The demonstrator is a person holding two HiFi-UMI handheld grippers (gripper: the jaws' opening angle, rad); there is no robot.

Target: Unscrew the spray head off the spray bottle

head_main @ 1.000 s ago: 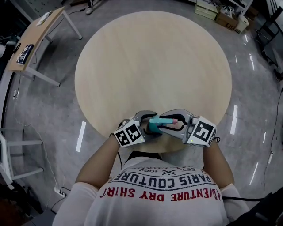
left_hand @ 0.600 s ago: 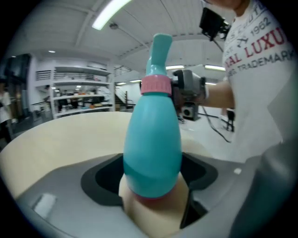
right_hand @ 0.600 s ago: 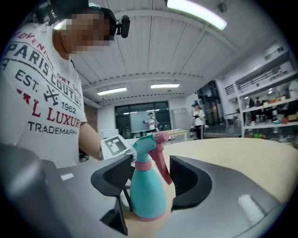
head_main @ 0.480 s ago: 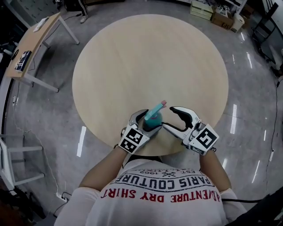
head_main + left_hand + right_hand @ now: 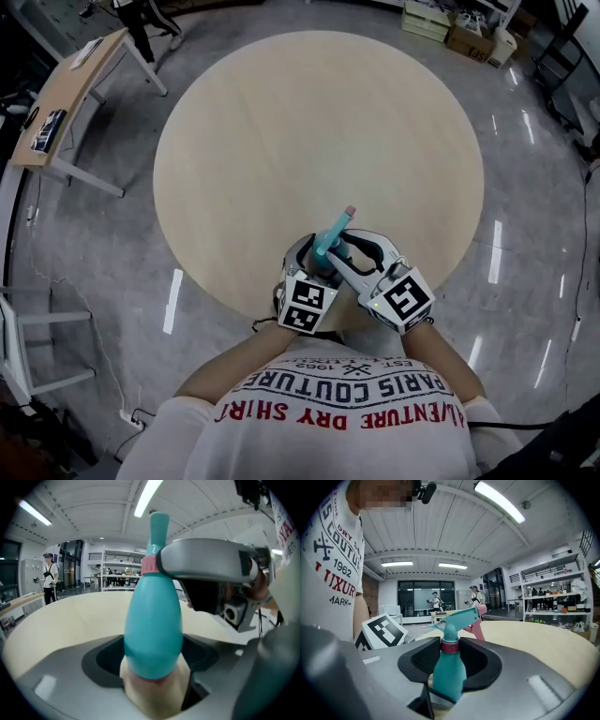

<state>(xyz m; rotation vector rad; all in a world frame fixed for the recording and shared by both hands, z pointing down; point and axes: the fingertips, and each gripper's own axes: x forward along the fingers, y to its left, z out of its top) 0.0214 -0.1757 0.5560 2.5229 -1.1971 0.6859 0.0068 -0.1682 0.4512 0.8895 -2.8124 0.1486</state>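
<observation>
Your spray bottle [image 5: 152,634] is smooth teal plastic with a soft sheen; its spray head [image 5: 458,617] is the same plastic, with a pink collar [image 5: 450,646]. The bench [image 5: 319,122] looks like pale, matt wood. The grey floor [image 5: 539,216] is polished and glossy. Your shirt [image 5: 337,417] is printed cloth.

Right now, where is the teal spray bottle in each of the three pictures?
Head view: spray bottle lower centre, at the round table near edge.
Left gripper view: filling the centre, very large.
Right gripper view: bottom centre, smaller.
Shared landmark: the round table.
</observation>
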